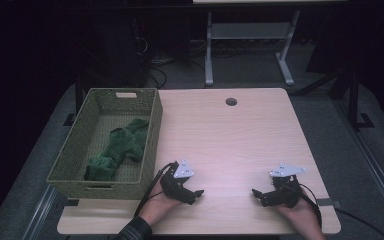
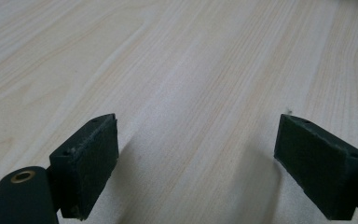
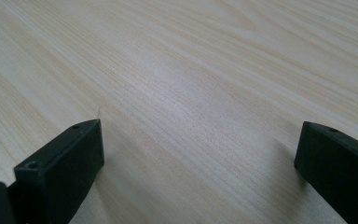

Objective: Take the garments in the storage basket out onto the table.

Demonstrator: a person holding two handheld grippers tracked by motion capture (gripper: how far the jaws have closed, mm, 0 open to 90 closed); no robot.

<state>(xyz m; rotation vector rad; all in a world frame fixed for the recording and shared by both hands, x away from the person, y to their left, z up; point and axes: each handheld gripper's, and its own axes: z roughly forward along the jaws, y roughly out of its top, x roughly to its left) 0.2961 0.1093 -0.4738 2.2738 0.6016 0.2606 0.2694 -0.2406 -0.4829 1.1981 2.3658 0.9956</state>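
Both the left gripper (image 1: pixel 196 194) and the right gripper (image 1: pixel 256 194) rest on the tabletop (image 1: pixel 230 135) with fingers wide and empty, so reach left into the basket (image 1: pixel 152 135) and pinch the green cloth (image 1: pixel 120 150) in its middle.

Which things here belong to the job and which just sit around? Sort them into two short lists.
Job:
- green cloth in the woven basket
- left tool, open, empty
- right tool, open, empty

Just there:
- table with its cable hole
- white desk frame behind
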